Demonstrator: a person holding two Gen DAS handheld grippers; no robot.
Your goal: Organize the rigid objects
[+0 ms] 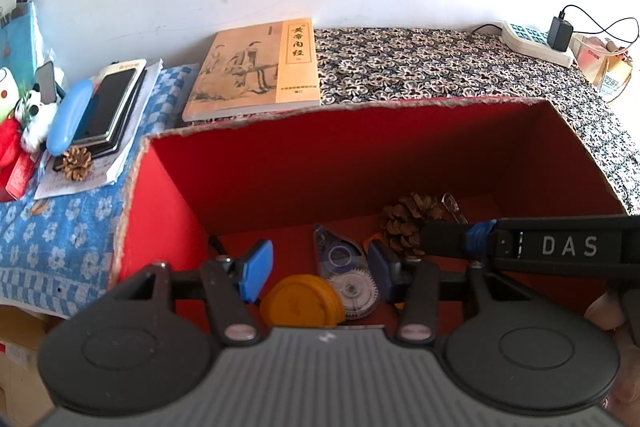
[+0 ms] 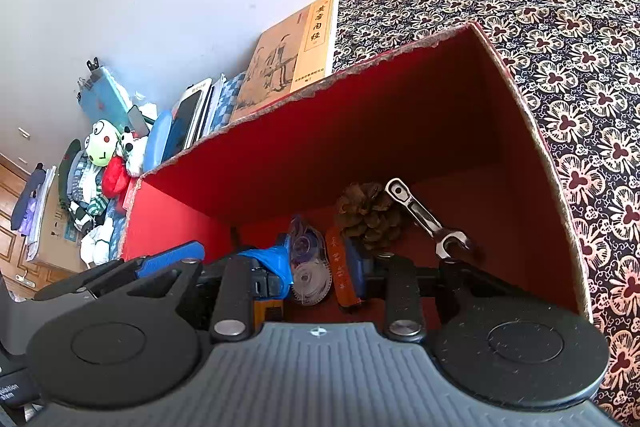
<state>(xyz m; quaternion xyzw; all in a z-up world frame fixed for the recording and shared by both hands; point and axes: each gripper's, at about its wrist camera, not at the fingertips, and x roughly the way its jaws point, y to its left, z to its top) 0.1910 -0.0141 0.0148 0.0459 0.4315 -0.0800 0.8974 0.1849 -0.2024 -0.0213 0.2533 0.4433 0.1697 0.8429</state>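
A red cardboard box (image 1: 280, 167) (image 2: 360, 131) stands open on the table. Inside lie a pine cone (image 1: 404, 219) (image 2: 370, 215), a metal wrench (image 2: 428, 219), a correction tape dispenser (image 1: 348, 271) (image 2: 308, 259), a yellow round lid (image 1: 302, 301) and an orange item (image 2: 340, 267). My left gripper (image 1: 316, 271) is open and empty above the lid and the dispenser. My right gripper (image 2: 316, 267) is open and empty over the dispenser; its arm also shows in the left wrist view (image 1: 540, 243) at the right.
Behind the box lies a tan book (image 1: 260, 67) (image 2: 288, 55). To the left are phones (image 1: 112, 107), a blue case (image 1: 68, 115), a second pine cone (image 1: 78, 163) on papers, and plush toys (image 2: 104, 155). A power strip (image 1: 536, 43) sits at the far right.
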